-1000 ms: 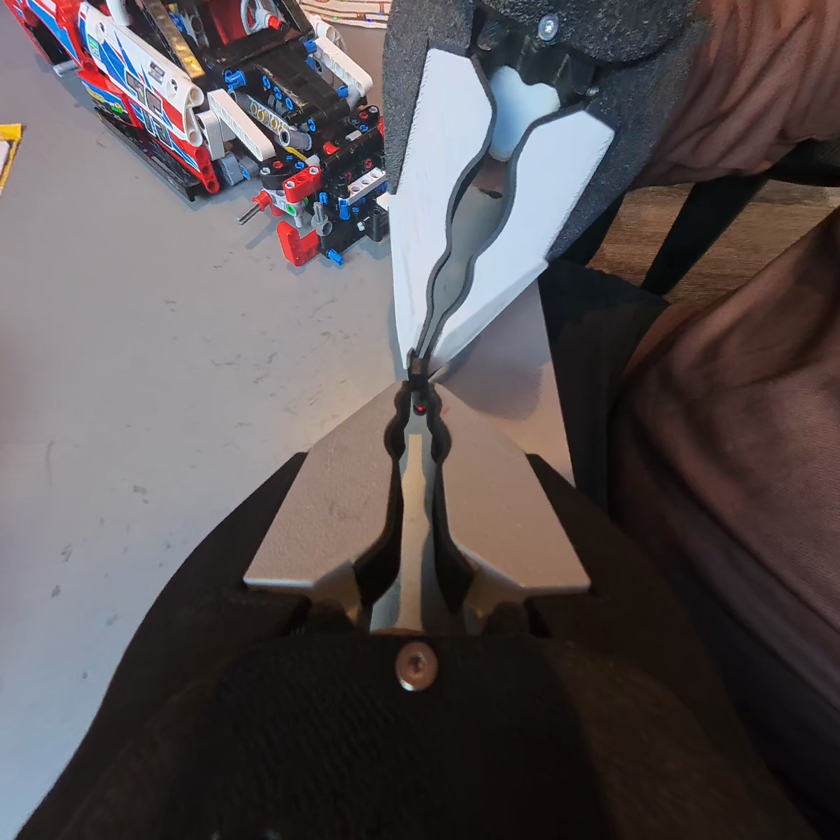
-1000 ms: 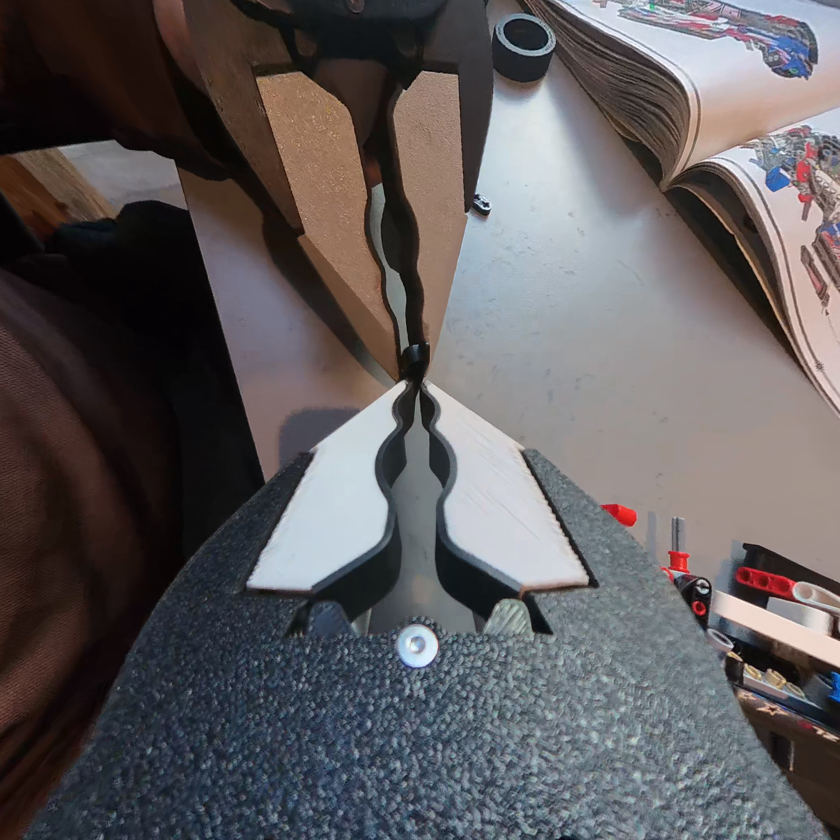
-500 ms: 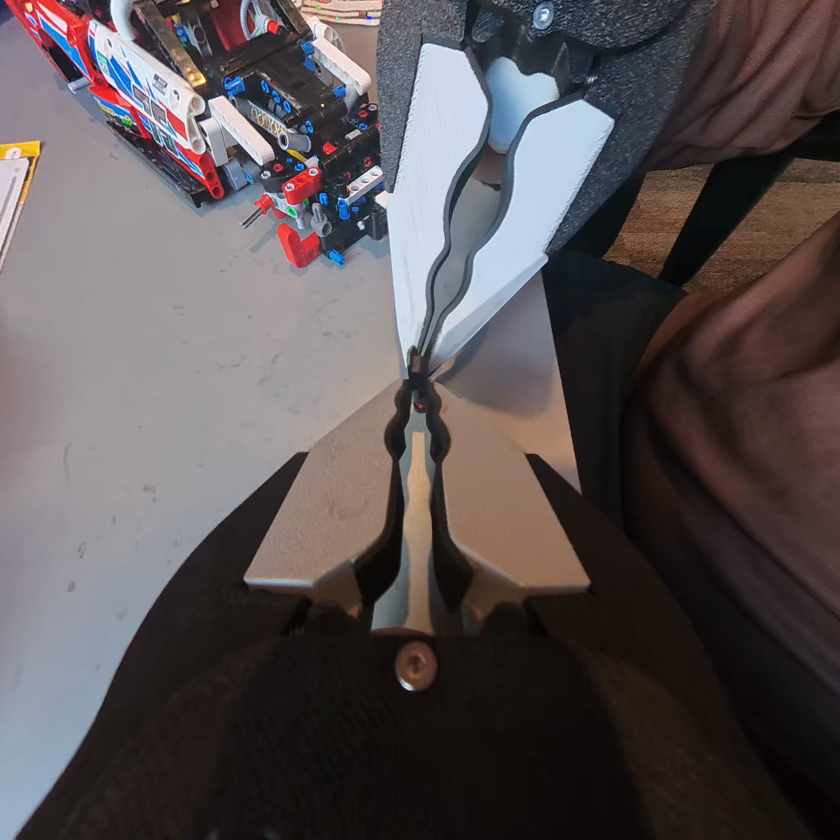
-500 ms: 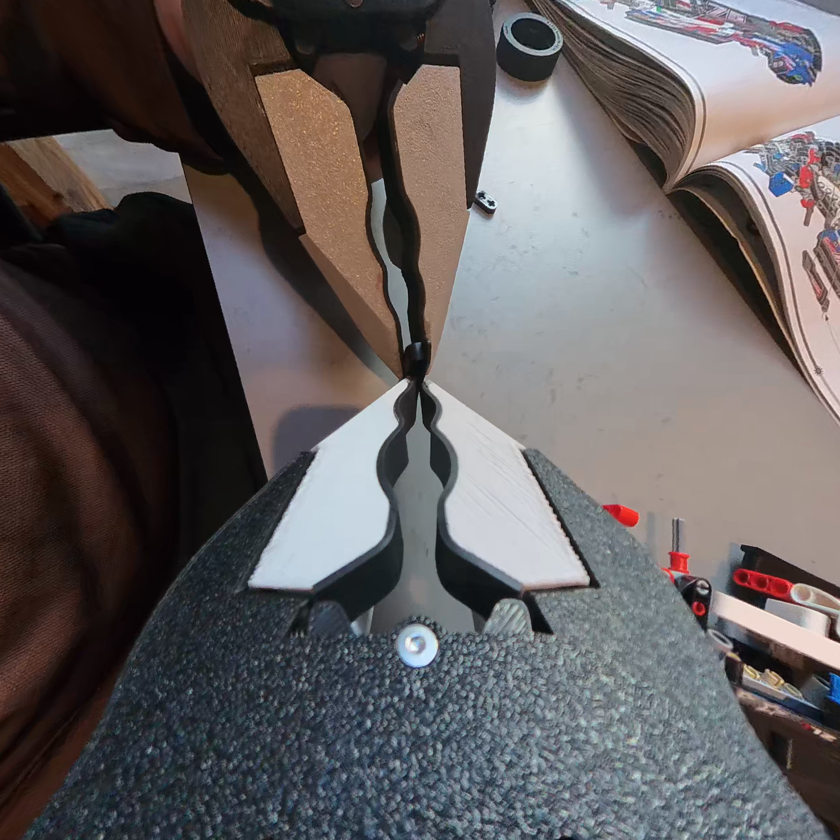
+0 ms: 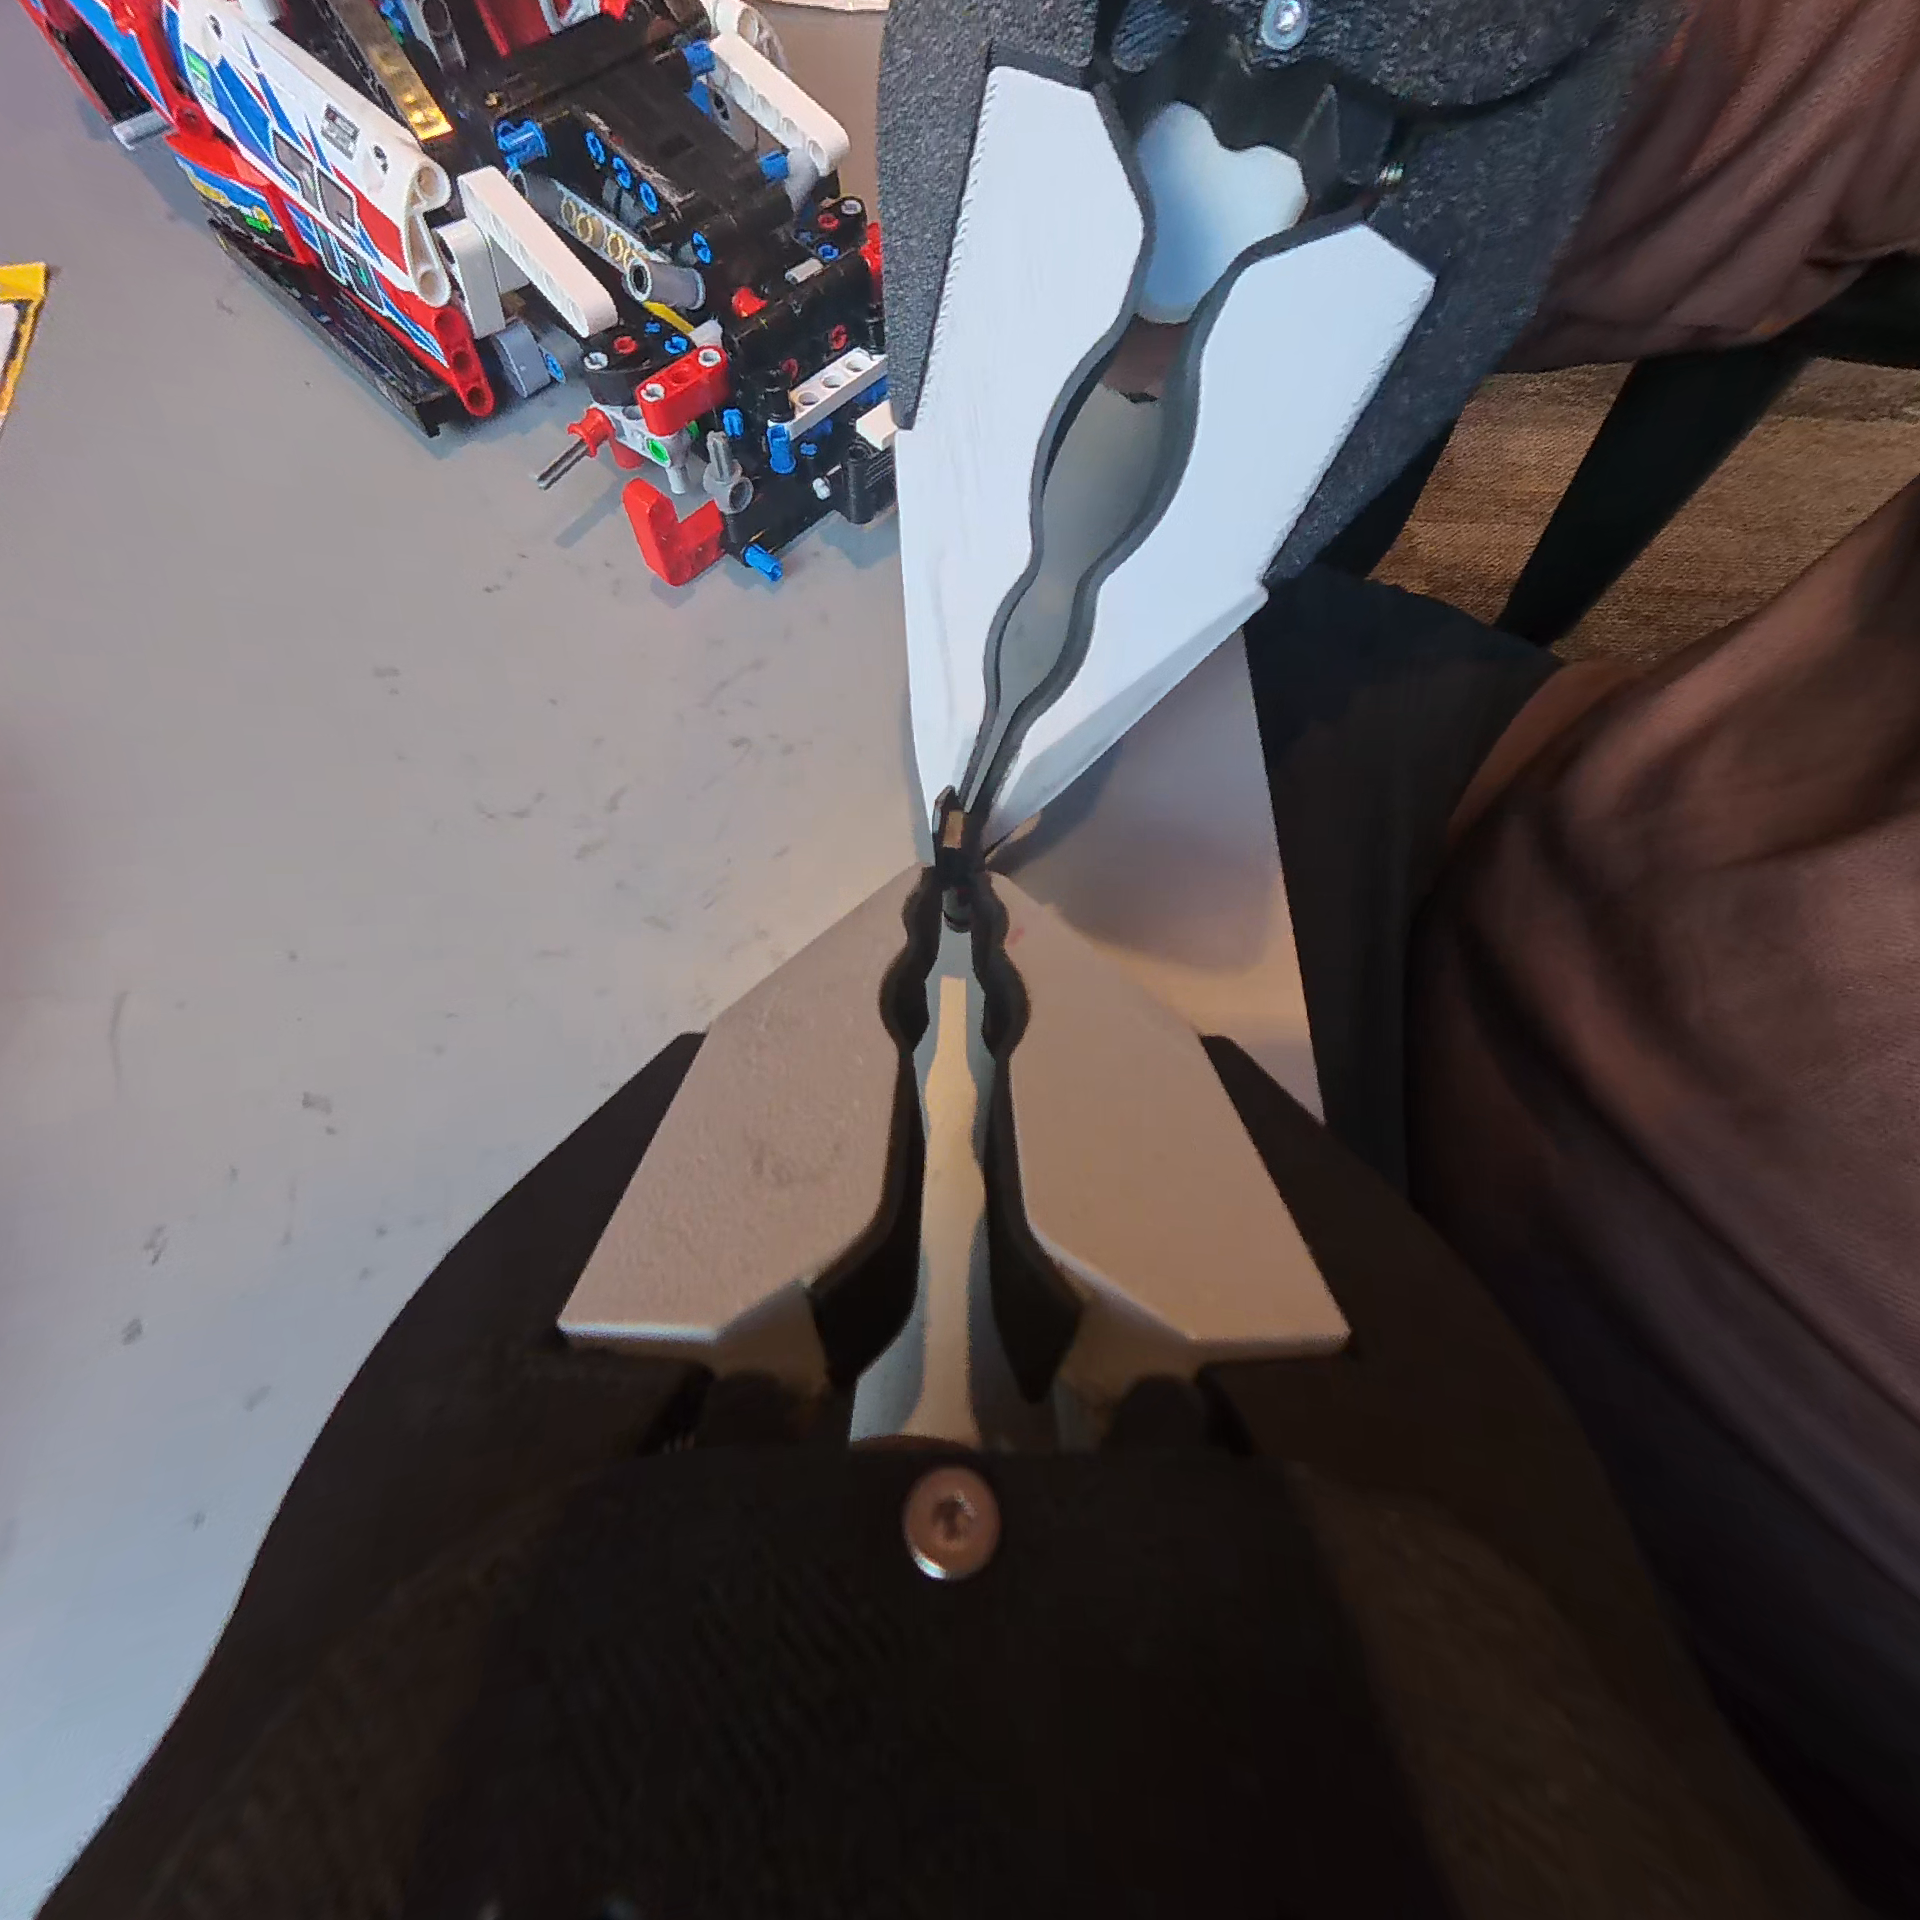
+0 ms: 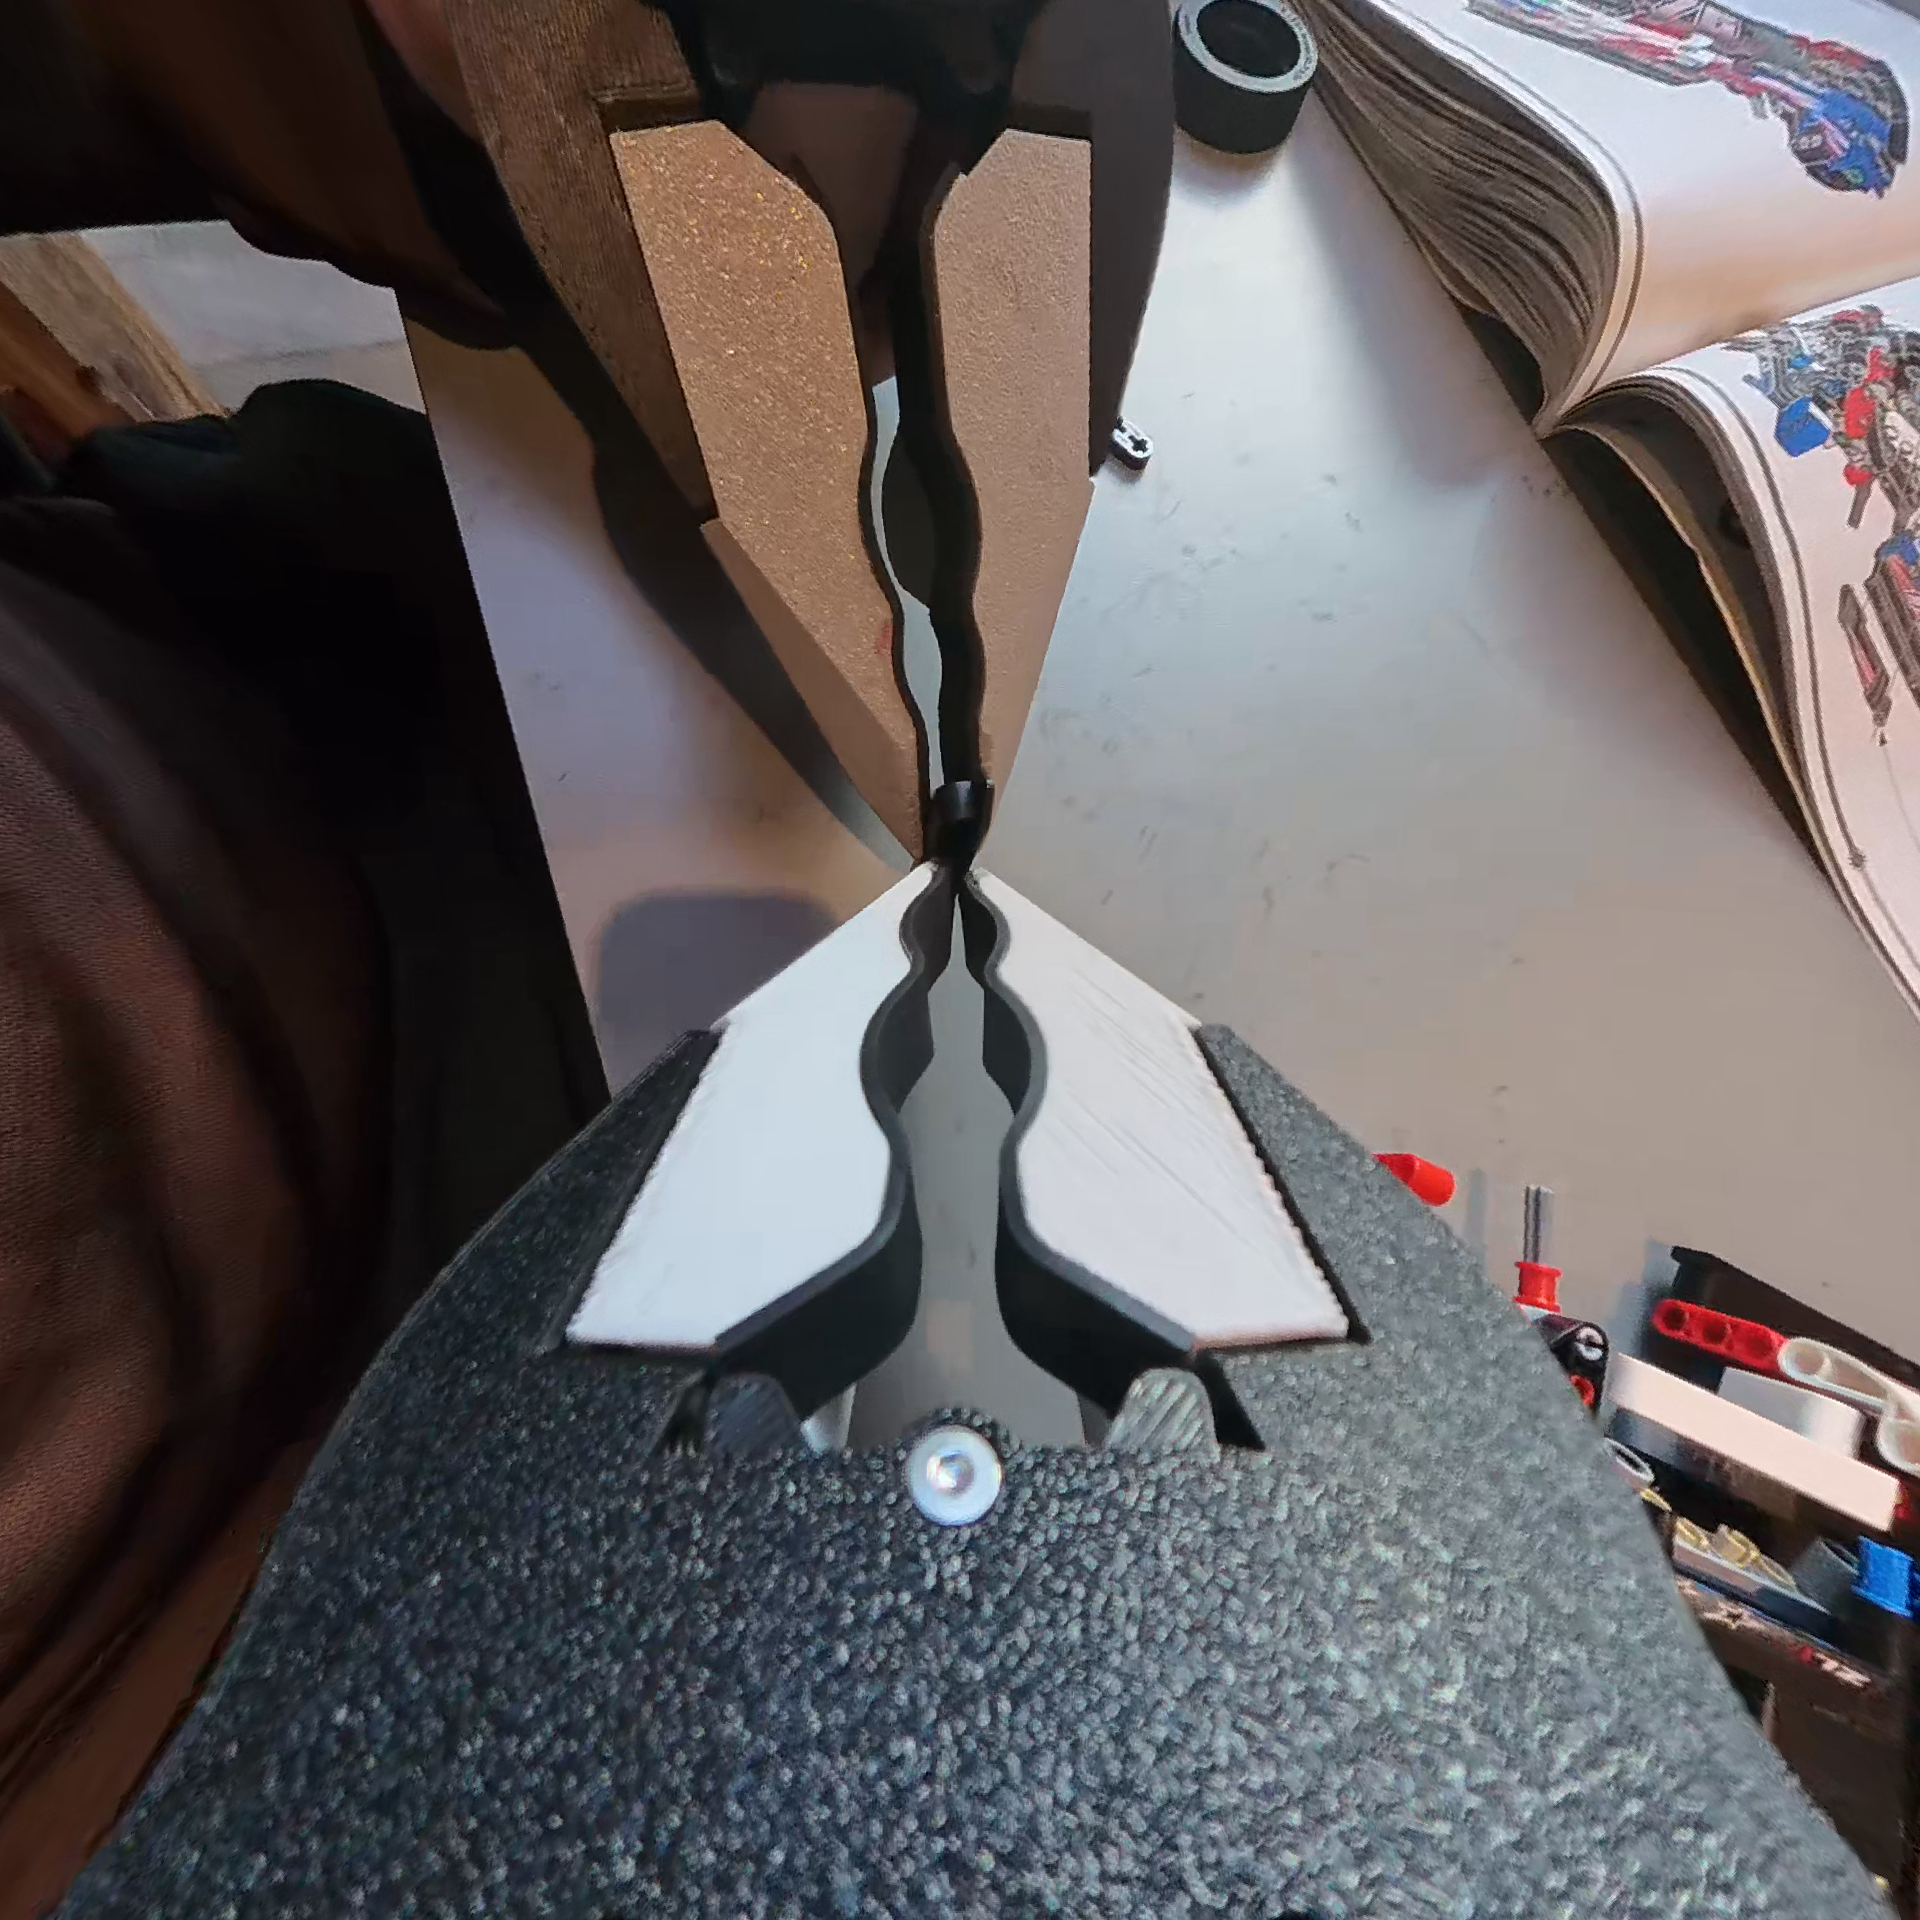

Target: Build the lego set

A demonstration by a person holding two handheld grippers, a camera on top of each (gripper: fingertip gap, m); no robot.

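My left gripper [image 5: 954, 899] with grey fingers and my right gripper [image 5: 958, 823] with white fingers meet tip to tip above the near edge of the grey table [image 5: 364, 831]. Both are shut on a small black Lego piece [image 5: 952, 862] pinched between them. In the right wrist view the piece [image 6: 957, 816] sits in the tips of the left gripper [image 6: 951, 836], just ahead of the right gripper [image 6: 951, 883]. The piece's shape is mostly hidden. The partly built red, white and black Lego model [image 5: 582, 249] stands at the far left.
An open instruction book [image 6: 1662, 260] lies at the far right, with a black ring [image 6: 1242, 73] and a tiny black part [image 6: 1132, 445] beside it. A loose red part [image 6: 1418, 1179] lies near the model's end [image 6: 1766, 1455]. A person's brown sleeve [image 5: 1662, 1039] is close on the right. Both grippers' tips are close together, under 4 cm apart.
Both grippers stay tip to tip and shut. The small red spot seen between the left tips no longer shows. The view has shifted slightly.
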